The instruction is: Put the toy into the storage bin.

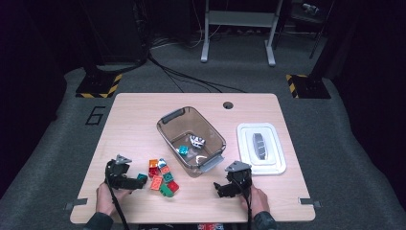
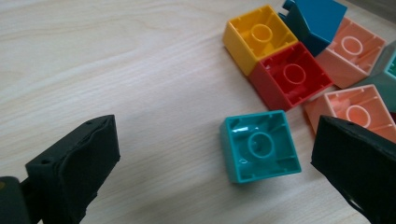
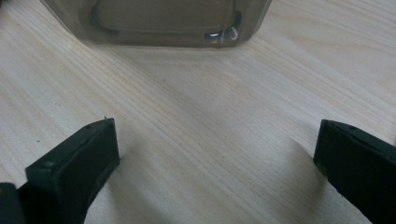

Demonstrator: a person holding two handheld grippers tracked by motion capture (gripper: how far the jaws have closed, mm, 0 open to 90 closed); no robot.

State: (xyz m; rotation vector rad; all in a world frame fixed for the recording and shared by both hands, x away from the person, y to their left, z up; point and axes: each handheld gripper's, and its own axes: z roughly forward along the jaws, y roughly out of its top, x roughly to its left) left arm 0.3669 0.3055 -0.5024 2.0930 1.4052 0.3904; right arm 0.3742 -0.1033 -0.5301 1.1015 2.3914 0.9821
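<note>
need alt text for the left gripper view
A teal toy block lies hollow side up on a pale wooden table, between the open jaws of the left gripper and touching neither. Behind it sits a cluster of yellow, red, blue and peach blocks.

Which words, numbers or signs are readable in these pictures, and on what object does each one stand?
"6": a dark figure on the grey floor left of the table, at.
Yellow and black hazard stripes, no text: on two floor plates.
The black and white block in the clear bin carries a pattern too small to read.
The toy blocks in the left gripper view show no lettering.
</note>
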